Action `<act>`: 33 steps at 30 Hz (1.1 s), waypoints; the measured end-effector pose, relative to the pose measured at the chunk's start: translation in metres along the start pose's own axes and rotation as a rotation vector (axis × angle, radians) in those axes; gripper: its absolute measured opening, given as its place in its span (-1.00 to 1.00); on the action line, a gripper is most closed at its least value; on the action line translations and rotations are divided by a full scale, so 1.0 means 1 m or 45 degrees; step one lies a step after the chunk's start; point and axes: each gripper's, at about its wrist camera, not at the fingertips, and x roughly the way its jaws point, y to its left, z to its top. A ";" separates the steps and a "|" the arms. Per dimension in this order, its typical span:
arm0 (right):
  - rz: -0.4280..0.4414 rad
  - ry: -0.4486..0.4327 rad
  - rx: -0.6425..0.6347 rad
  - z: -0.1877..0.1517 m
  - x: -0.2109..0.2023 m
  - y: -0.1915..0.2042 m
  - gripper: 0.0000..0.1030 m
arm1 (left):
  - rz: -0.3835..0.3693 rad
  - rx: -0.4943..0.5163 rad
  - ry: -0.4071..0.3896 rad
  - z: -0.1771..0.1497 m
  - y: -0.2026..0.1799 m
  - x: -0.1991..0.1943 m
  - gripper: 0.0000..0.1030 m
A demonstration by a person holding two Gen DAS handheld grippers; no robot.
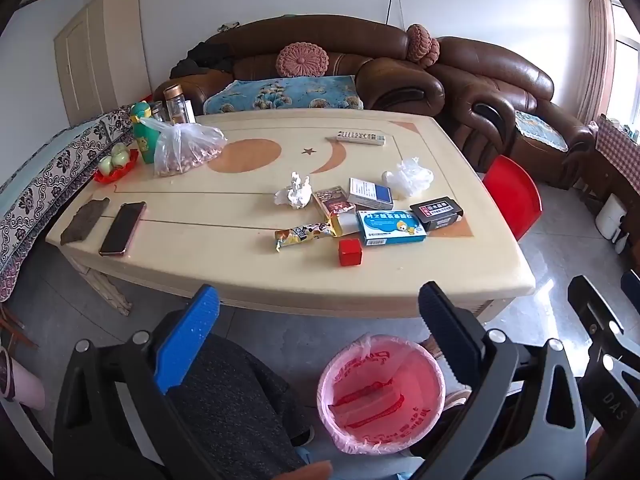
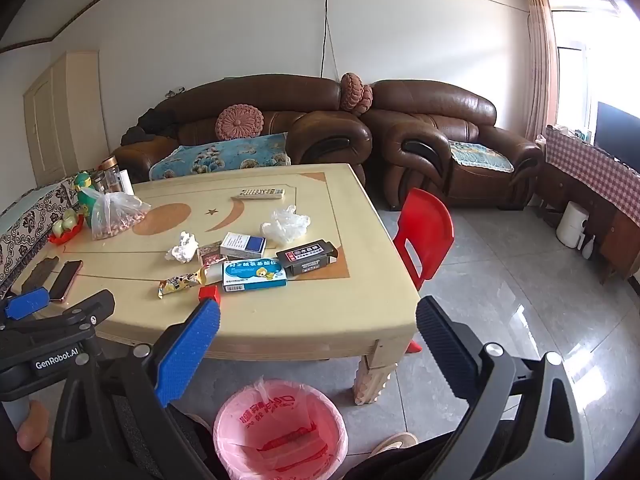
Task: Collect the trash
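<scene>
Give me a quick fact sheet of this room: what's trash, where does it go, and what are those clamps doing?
surface: cream oval table
likely trash: crumpled white tissue; crumpled clear plastic bag; yellow snack wrapper
bin: pink-lined round bin, on the floor before the table
left gripper: open, holding nothing
right gripper: open, holding nothing
trash collected: none visible in bin

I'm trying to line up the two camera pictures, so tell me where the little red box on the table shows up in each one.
Left wrist view: the red box sits near the table's front edge, right of center, fully visible.
Right wrist view: the red box is left of center, partly hidden behind the blue finger of the right hand-held gripper.
Shared landmark: the blue and white medicine box, just behind it and to its right.
</scene>
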 end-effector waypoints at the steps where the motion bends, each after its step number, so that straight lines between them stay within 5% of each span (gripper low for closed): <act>1: -0.001 0.001 0.000 0.000 0.000 0.000 0.87 | 0.000 0.003 0.005 0.000 0.000 0.000 0.90; 33: 0.003 0.000 0.001 0.000 -0.003 0.000 0.87 | -0.028 0.007 -0.018 -0.003 0.001 0.000 0.90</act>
